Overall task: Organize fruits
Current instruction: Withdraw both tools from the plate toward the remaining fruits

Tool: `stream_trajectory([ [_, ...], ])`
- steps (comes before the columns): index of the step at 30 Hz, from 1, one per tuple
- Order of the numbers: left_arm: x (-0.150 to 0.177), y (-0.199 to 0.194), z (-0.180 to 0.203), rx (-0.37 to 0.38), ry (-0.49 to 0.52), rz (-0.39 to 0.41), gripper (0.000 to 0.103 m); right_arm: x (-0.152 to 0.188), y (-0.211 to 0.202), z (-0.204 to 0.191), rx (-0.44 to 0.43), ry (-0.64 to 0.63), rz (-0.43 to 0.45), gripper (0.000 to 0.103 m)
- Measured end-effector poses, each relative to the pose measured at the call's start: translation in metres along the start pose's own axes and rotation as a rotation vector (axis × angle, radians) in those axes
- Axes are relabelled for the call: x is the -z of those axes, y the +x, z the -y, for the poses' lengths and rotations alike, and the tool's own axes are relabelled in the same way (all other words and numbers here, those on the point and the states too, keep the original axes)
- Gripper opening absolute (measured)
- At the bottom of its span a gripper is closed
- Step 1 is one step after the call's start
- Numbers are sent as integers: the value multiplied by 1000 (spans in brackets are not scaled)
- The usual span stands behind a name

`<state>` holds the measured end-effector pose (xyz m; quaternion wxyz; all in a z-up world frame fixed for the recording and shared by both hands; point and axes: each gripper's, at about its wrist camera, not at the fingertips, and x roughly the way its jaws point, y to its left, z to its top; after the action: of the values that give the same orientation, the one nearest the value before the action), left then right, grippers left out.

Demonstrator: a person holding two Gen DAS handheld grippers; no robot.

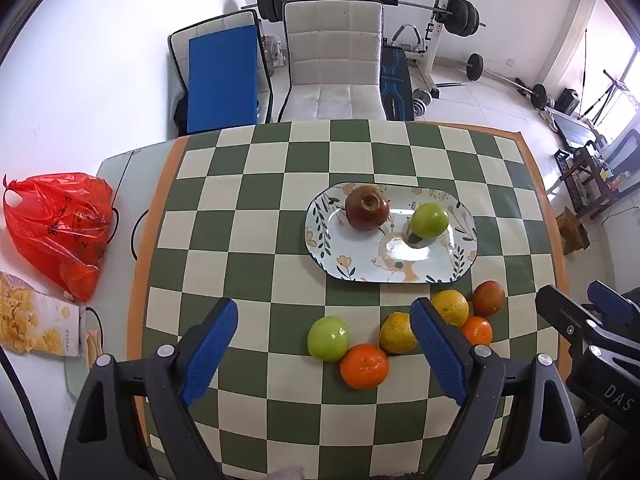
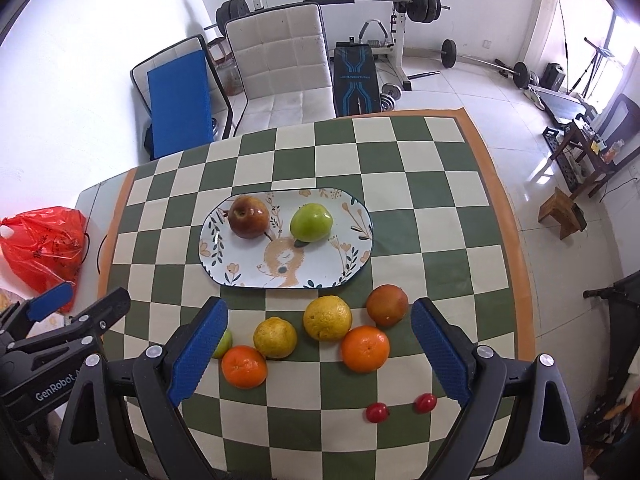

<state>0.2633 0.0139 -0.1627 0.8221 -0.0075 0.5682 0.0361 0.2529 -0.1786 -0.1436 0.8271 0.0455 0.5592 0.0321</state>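
An oval patterned plate (image 1: 448, 268) (image 2: 240, 272) holds a red apple (image 1: 367, 207) (image 2: 248, 216) and a green apple (image 1: 430, 220) (image 2: 311, 222). Nearer on the checked cloth lie a green apple (image 1: 329, 338) (image 2: 225, 342), two yellow citrus fruits (image 2: 275, 337) (image 2: 327, 317), two oranges (image 2: 244, 366) (image 2: 365, 348), a reddish orange (image 2: 387, 305) and two small red fruits (image 2: 377, 412) (image 2: 425, 403). My left gripper (image 1: 324, 356) hangs open above the green apple and oranges. My right gripper (image 2: 319, 352) hangs open above the citrus cluster. Neither holds anything.
A red plastic bag (image 1: 60, 228) and a snack packet (image 1: 36, 316) lie at the table's left edge. A beige chair (image 1: 334, 60) stands behind the table, a blue board (image 1: 222, 76) beside it. Weight equipment (image 1: 436, 12) fills the floor beyond.
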Motion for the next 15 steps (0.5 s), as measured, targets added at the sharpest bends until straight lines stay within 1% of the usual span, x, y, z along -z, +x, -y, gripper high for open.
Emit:
stream_trajectory([
  [1, 0, 3, 0, -1, -3, -7, 88, 0, 0, 1, -4, 5, -2, 95],
  [3, -1, 14, 1, -13, -4, -30, 100, 0, 4, 5, -11, 20, -8, 95],
  [4, 0, 22, 1, -16, -5, -46, 102, 1, 9, 9, -17, 31, -16, 95],
  [7, 6, 47, 2, -26, -14, -116, 102, 3, 30, 23, -15, 65, -56, 95],
  [8, 10, 59, 3, -26, -15, -151, 102, 5, 40, 30, -12, 78, -77, 95],
  [12, 33, 100, 5, -7, -42, -293, 102, 21, 89, 57, 6, 125, -198, 95],
  [15, 49, 125, 12, 6, -32, -369, 102, 38, 125, 71, 1, 143, -285, 95],
])
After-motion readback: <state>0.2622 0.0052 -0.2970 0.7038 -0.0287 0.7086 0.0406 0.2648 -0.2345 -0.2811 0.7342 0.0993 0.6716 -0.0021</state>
